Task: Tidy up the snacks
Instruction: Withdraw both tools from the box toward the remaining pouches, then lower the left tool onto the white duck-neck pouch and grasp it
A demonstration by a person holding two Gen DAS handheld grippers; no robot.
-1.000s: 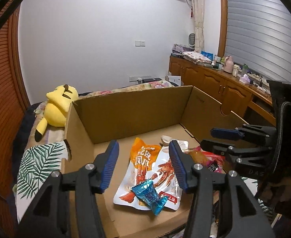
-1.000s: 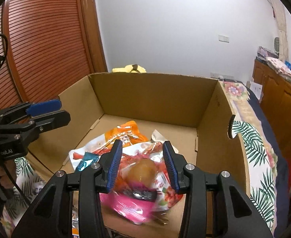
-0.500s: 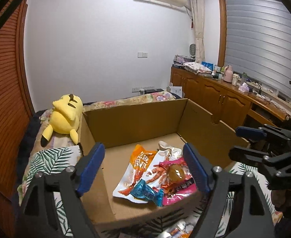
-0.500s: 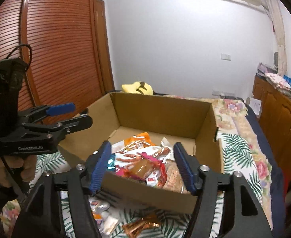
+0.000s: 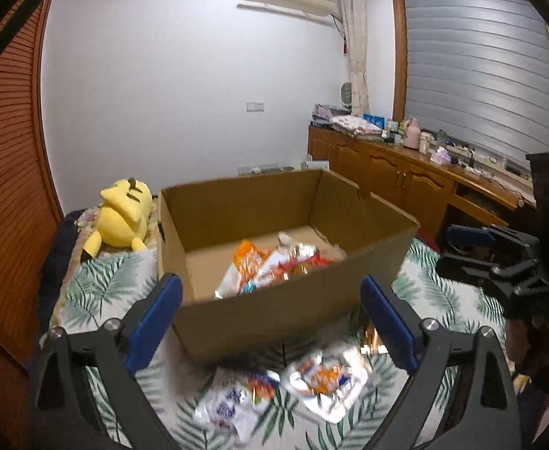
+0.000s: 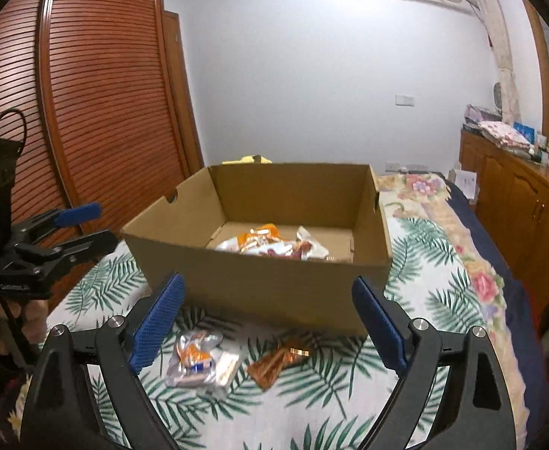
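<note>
Both grippers hang wide open and empty — the left gripper (image 5: 270,322) and the right gripper (image 6: 268,318) each frame the near wall of the cardboard box (image 5: 274,322), touching nothing. Several snack packets (image 5: 270,266) lie inside the box, beyond the fingertips. On the leaf-print bedspread (image 6: 424,300), below the open jaws, loose packets (image 5: 326,378) wait — silver ones and a copper-coloured wrapper (image 6: 278,363).

Black fingers (image 5: 154,322), blue ribbed pads, silver screws.

White walls (image 5: 169,86), slatted wooden wardrobe (image 6: 98,112).
</note>
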